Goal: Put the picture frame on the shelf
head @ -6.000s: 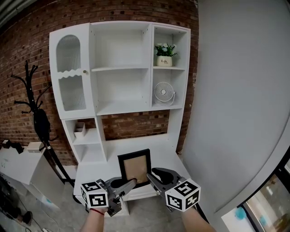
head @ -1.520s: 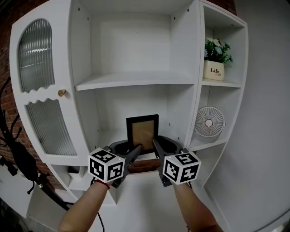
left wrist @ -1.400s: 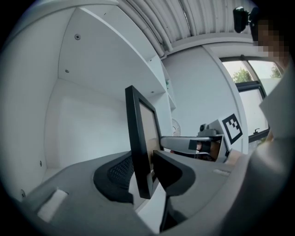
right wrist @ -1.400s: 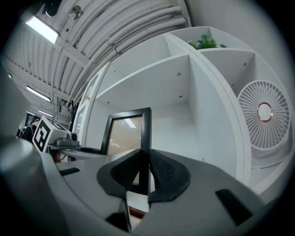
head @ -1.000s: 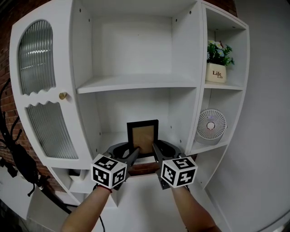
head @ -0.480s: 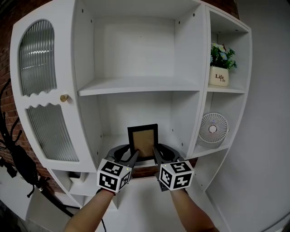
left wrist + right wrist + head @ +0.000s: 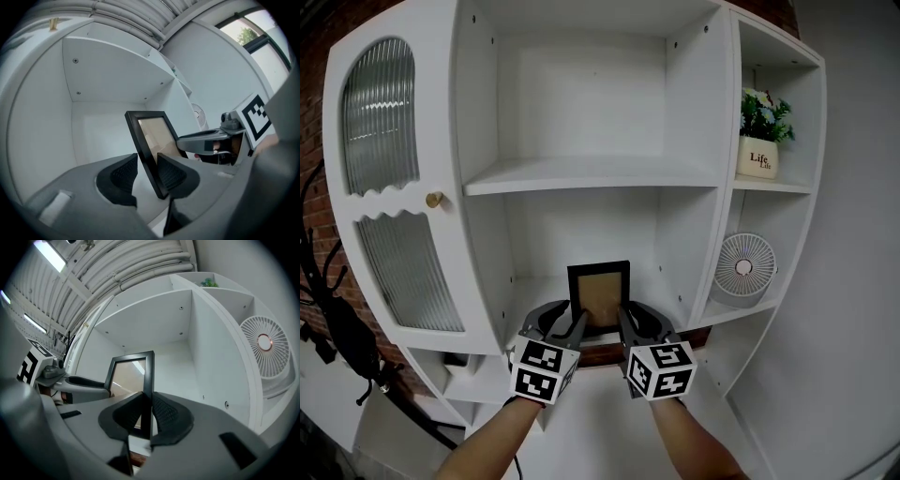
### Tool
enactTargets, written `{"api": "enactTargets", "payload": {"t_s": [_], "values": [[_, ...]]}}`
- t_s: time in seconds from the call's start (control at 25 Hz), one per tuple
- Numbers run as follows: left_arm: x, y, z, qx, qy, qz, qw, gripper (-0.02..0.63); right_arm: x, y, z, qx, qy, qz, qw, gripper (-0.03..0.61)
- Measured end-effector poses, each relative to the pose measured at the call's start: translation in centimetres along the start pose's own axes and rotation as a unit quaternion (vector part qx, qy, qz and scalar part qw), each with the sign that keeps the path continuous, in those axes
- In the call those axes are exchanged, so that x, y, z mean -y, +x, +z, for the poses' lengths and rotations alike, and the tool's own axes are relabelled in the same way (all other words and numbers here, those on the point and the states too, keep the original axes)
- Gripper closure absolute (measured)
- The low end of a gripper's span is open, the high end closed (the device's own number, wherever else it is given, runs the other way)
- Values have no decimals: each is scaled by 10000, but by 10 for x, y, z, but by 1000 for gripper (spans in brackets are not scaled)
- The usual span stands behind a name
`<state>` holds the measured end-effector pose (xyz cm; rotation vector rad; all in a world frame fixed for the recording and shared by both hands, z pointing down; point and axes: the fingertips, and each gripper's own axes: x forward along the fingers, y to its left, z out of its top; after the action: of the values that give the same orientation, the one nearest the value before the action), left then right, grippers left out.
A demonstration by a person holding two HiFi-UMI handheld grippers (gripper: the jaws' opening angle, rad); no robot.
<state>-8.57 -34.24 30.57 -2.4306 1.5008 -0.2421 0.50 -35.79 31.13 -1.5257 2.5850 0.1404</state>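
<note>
- the bottom edge of the frame [image 7: 599, 293] is hidden behind both grippers in the head view, so i cannot tell whether it rests on the board or hangs just above it.
- the hands are hidden behind the marker cubes; only the forearms show.
- the frame stands upright in the lower middle compartment of the shelf [image 7: 478, 141], near the board's front edge, glass toward the camera.
- the right gripper [image 7: 146, 413] is clamped on the frame's right edge, both pads pressing it.
- the left gripper [image 7: 147, 169] has its jaws apart round the frame's left edge; a clear gap shows at the outer pad.
- the fan [image 7: 743, 267] and plant [image 7: 764, 131] sit in the right-hand compartments, well apart from the frame.
- six seconds ago the frame was down at the desk below the shelf; now it is up in the compartment.
- over the last second and a half it has sunk slightly, and the left cube has rolled.
</note>
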Motion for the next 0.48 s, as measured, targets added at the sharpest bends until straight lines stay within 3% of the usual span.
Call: {"api": "enactTargets", "payload": {"t_s": [0.28,0.48], "values": [[-2,-4,1,-80,105,431,9990,479,-2,0,-1,-35,4,-54,10000,503],[-2,-3,0,-133,-86,374,9992,499,-2,2,-2,-190,-6,-70,9998,503]]}}
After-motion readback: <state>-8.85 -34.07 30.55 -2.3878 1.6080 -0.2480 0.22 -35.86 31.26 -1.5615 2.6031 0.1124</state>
